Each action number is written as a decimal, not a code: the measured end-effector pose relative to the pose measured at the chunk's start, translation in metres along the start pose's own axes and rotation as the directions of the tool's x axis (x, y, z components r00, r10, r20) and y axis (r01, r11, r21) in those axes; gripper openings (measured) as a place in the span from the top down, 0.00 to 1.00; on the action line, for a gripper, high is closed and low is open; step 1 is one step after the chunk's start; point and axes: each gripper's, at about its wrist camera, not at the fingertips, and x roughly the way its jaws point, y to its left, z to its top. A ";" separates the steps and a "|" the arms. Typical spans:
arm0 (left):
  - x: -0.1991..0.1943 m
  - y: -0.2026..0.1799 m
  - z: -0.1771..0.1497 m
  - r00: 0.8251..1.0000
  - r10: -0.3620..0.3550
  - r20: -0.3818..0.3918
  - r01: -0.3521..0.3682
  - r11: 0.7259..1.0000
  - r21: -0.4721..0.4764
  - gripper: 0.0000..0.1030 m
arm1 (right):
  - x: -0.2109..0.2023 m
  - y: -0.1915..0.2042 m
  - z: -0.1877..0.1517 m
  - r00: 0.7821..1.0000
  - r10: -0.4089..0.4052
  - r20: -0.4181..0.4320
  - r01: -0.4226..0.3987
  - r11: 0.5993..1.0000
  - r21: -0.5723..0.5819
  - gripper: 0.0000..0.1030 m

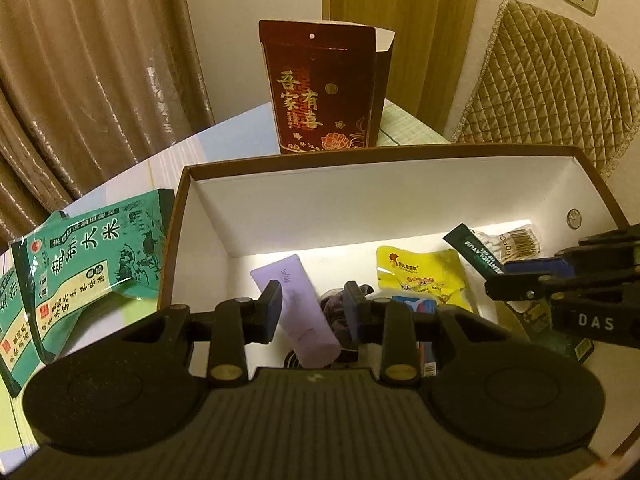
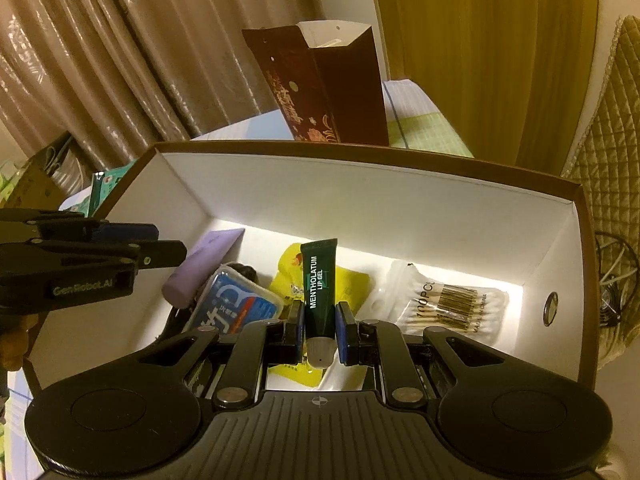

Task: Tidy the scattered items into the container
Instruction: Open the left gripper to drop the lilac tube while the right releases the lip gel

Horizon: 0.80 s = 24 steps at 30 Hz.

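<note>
Both tongs hung over the open box (image 2: pixel 420 200) on the worktop (image 1: pixel 132 172) — the left tongs (image 1: pixel 311 312) clamped the purple tube (image 1: pixel 308 316), the right tongs (image 2: pixel 319 334) the green lip-gel tube (image 2: pixel 318 280) (cap toward the camera).

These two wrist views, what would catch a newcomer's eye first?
The open white-lined box fills both views. Over it, the right gripper clamps a dark green Mentholatum lip gel tube, and the left gripper holds a lilac tube. Behind stands a dark red gift bag.
</note>
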 end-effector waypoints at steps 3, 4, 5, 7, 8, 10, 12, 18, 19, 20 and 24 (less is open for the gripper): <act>-0.003 0.000 0.000 1.000 -0.006 0.005 0.006 1.000 0.000 0.72 | -0.001 0.000 0.001 1.000 -0.008 0.012 0.008 1.000 0.000 0.88; -0.005 0.000 0.000 1.000 -0.007 0.008 0.007 1.000 -0.002 0.71 | -0.001 0.000 0.002 1.000 -0.007 0.018 0.007 1.000 0.001 0.88; -0.006 0.000 0.001 1.000 -0.007 0.012 0.007 1.000 -0.004 0.68 | -0.002 0.000 0.002 1.000 -0.010 0.025 0.010 1.000 0.002 0.88; -0.010 0.000 0.001 1.000 -0.009 0.021 0.009 1.000 -0.004 0.68 | -0.004 0.000 0.003 0.999 -0.013 0.041 0.013 1.000 -0.003 0.88; -0.011 0.000 0.001 1.000 -0.008 0.024 0.008 1.000 -0.003 0.67 | -0.005 0.000 0.004 0.999 -0.010 0.049 0.010 1.000 -0.004 0.87; -0.016 -0.001 0.000 1.000 -0.007 0.029 0.007 1.000 -0.002 0.64 | -0.008 -0.001 0.004 0.999 -0.008 0.042 0.009 1.000 -0.005 0.70; -0.021 0.000 -0.001 0.999 -0.010 0.034 0.010 1.000 -0.005 0.56 | -0.015 0.001 0.003 0.998 -0.017 0.061 0.018 1.000 -0.019 0.24; -0.042 0.002 -0.005 0.998 -0.016 0.054 0.018 0.999 -0.033 0.35 | -0.036 0.011 -0.006 0.998 -0.025 0.064 0.032 0.994 -0.106 0.11; -0.046 0.002 -0.006 0.998 -0.015 0.059 0.017 0.999 -0.038 0.34 | -0.042 0.012 -0.009 0.997 -0.025 0.072 0.033 0.993 -0.112 0.09; -0.050 0.002 -0.008 0.998 -0.013 0.064 0.016 0.999 -0.041 0.31 | -0.047 0.013 -0.013 0.997 -0.025 0.079 0.034 0.993 -0.114 0.06; -0.070 0.001 -0.017 0.996 -0.008 0.085 0.013 0.999 -0.047 0.24 | -0.068 0.018 -0.027 0.994 -0.023 0.103 0.034 0.994 -0.107 0.02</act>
